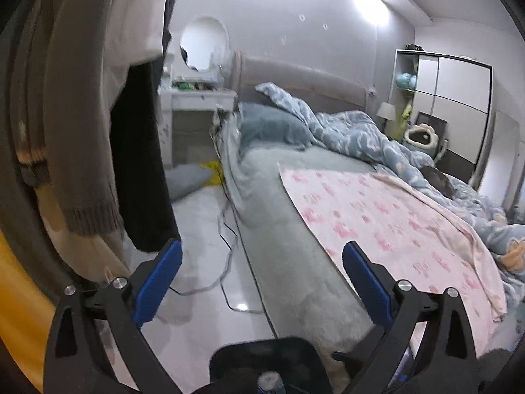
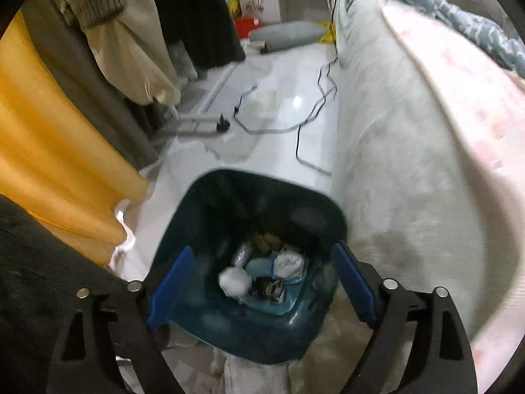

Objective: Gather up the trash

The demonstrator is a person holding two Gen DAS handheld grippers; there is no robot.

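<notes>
1. In the right wrist view, the bin [image 2: 249, 262] sits on the floor [image 2: 279, 98] at the centre, directly below the right gripper [image 2: 261, 284], whose fingers flank its opening at 9 and 3 o'clock.
2. Inside the bin lie a crumpled wad [image 2: 234, 280], a rolled cloth [image 2: 288, 262] and a small wrapper [image 2: 269, 290], close together.
3. The bed [image 2: 393, 164] runs along the bin's 3 o'clock side, from 5 to 1 o'clock.
4. Hanging clothes [image 2: 98, 49] fill the 9 to 11 o'clock side.
5. Cables [image 2: 315, 105] trail over the floor at 12 o'clock, beyond the bin.
6. In the left wrist view, a sheet [image 1: 393, 223] lies on the bed, a quilt [image 1: 361, 131] behind it, and a dresser [image 1: 197, 98] at 11 o'clock.
</notes>
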